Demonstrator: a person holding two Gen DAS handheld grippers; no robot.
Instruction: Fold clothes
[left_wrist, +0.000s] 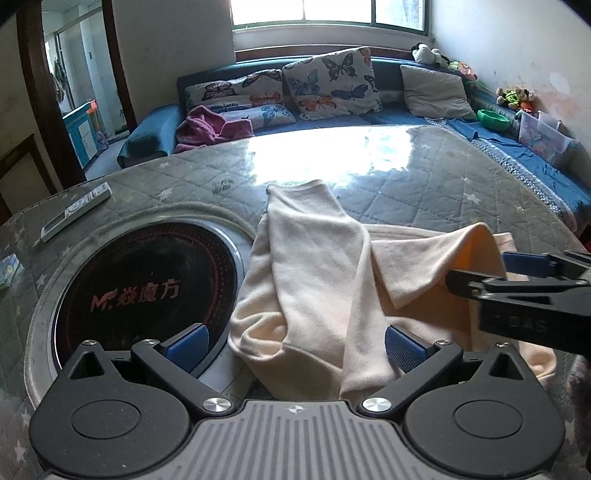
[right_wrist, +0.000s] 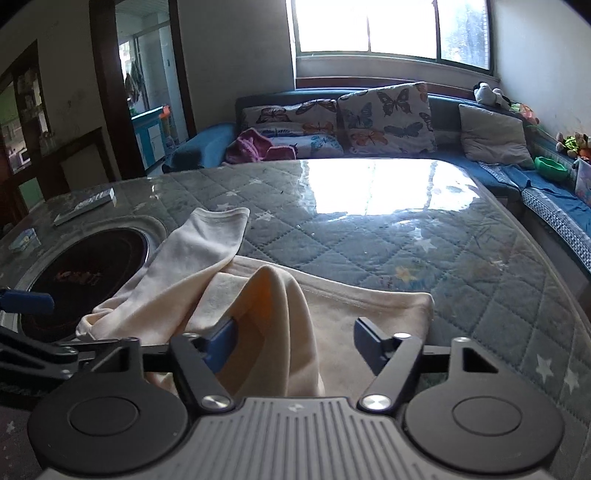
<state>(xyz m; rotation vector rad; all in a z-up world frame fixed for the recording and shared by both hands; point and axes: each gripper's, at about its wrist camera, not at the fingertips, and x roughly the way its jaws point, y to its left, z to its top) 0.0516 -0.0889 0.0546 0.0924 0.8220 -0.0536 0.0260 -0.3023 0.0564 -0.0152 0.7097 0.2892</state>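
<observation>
A cream garment (left_wrist: 317, 273) lies crumpled on the quilted table top, one sleeve (left_wrist: 295, 206) stretched toward the far side. My left gripper (left_wrist: 295, 347) stands open over its near edge, with cloth between the blue pads (left_wrist: 186, 345) but not pinched. My right gripper (right_wrist: 295, 341) is open around a raised fold (right_wrist: 273, 295) of the garment (right_wrist: 369, 310). The fold leans on the left pad (right_wrist: 221, 339); the right pad stands apart from it. In the left wrist view the right gripper (left_wrist: 491, 273) comes in from the right edge.
A round black cooktop (left_wrist: 147, 291) is set into the table left of the garment. A remote (left_wrist: 75, 212) and a small box (left_wrist: 9, 269) lie at the far left. A blue sofa (right_wrist: 546, 184) with cushions wraps around the far and right sides.
</observation>
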